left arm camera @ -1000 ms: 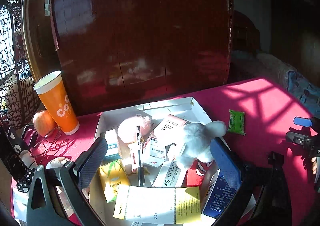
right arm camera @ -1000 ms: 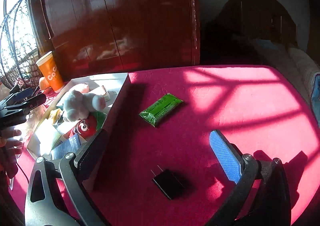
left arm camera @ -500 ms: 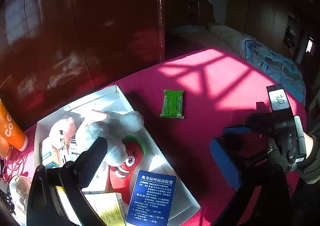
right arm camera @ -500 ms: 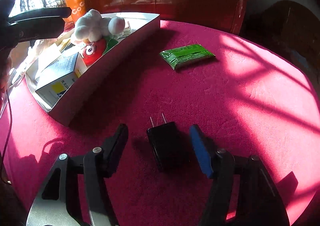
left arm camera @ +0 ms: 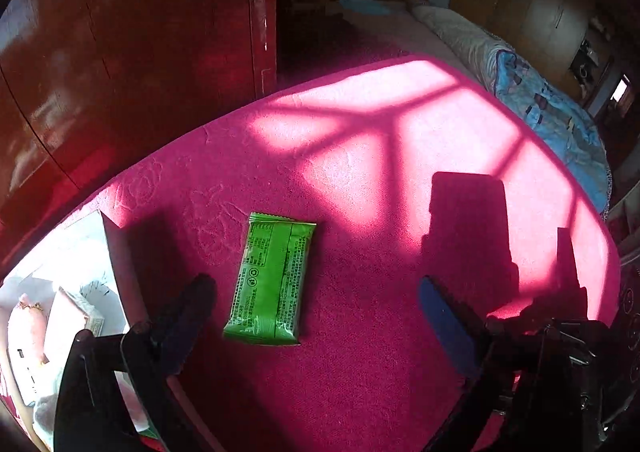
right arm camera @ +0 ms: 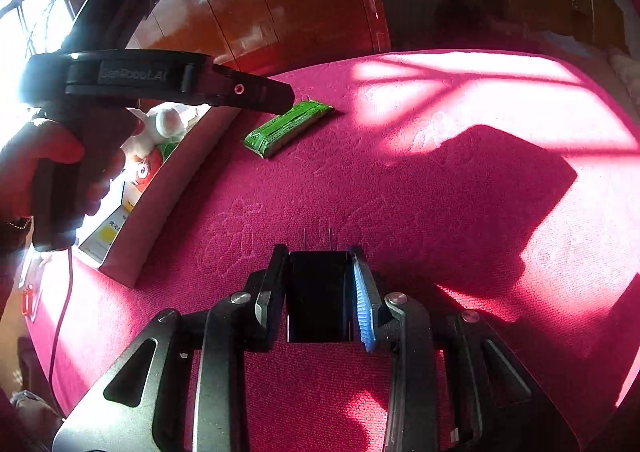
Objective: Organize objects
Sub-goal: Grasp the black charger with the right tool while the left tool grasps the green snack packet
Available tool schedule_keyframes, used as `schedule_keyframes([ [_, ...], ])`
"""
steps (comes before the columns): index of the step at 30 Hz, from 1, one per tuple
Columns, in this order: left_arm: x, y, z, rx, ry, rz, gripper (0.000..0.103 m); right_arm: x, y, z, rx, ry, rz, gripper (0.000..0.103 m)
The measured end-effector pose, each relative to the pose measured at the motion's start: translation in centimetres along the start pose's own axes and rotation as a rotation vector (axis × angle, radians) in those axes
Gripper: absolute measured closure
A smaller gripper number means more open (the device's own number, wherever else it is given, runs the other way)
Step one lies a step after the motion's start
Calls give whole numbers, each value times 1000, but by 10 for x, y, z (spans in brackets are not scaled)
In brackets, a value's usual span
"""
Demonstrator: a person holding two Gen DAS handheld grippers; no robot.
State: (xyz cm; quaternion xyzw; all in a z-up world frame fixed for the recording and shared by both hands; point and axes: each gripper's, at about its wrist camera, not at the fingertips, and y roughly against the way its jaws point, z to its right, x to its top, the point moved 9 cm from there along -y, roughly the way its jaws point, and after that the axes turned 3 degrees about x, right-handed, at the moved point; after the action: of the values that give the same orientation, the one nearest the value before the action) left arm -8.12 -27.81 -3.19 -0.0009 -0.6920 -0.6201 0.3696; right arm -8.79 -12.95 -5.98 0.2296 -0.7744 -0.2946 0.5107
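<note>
A green snack packet lies flat on the red tablecloth. My left gripper is open and hovers just above it, the packet nearer its left finger. In the right wrist view the packet lies beyond the left gripper's fingertip. My right gripper is shut on a black plug adapter, its two prongs pointing forward, low over the cloth.
A white box holding a plush toy, a red toy and cartons stands at the left. A dark wooden cabinet rises behind the table. A bed with a blue blanket lies at the far right.
My left gripper swung right from over the box to above the green packet. My right gripper moved down onto the plug adapter and shut on it.
</note>
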Motion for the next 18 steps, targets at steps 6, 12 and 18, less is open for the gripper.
schedule_keyframes([
  [6, -4, -40, -19, 69, 74, -56, 3, 1, -3, 3, 49, -44, -6, 74],
  [12, -14, -48, -9, 90, -18, -73, 15, 1, -5, 10, 110, -122, -3, 73],
  [18, -22, -33, 17, 96, -150, -36, 67, 0, -5, 9, 107, -125, -3, 73],
])
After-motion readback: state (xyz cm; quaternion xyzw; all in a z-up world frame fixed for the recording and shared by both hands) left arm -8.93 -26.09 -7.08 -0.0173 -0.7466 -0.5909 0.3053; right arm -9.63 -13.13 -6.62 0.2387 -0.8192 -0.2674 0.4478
